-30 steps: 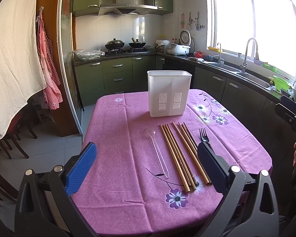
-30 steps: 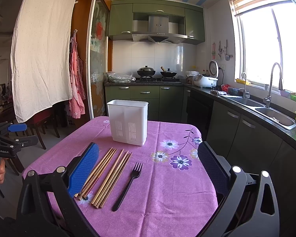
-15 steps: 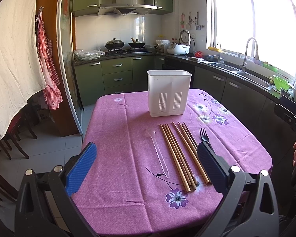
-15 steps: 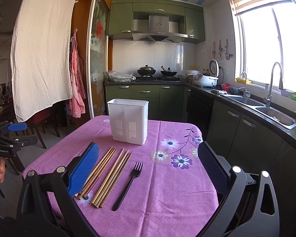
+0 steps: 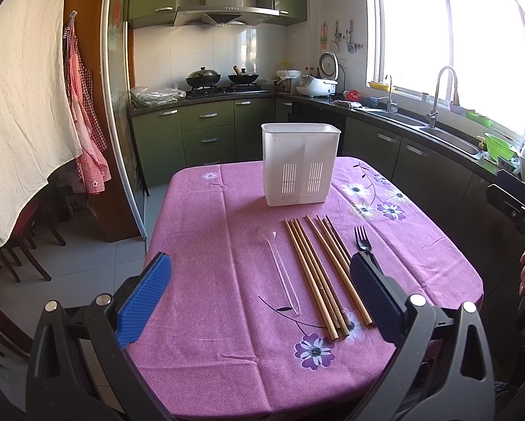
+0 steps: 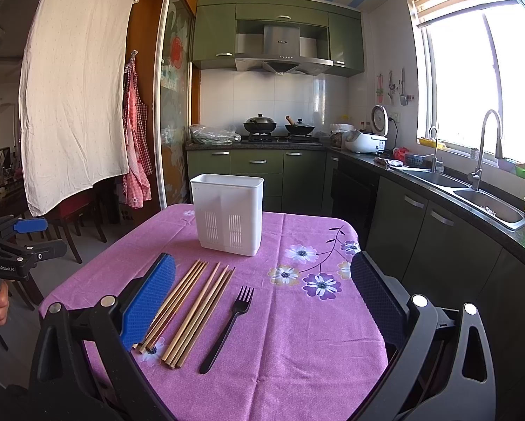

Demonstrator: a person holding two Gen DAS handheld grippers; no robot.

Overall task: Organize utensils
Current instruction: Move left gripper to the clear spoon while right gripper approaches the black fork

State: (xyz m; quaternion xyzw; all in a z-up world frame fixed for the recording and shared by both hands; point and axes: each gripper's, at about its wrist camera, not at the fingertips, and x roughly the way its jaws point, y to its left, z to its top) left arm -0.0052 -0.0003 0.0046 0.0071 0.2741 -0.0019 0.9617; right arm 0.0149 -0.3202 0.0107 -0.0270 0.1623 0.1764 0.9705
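Wooden chopsticks before the holder are light, probably slick; pinch them mid-length. Your left gripper and right gripper gape wide, empty.

Daylit kitchen, sharp focus, strong fisheye bend in both views.

Sunlight enters through the window on the right and burns out to white (no detail in the panes). The purple tablecloth is evenly lit, its shadows soft. Door frame and cabinets curve towards the edges; corners darken. No motion blur.
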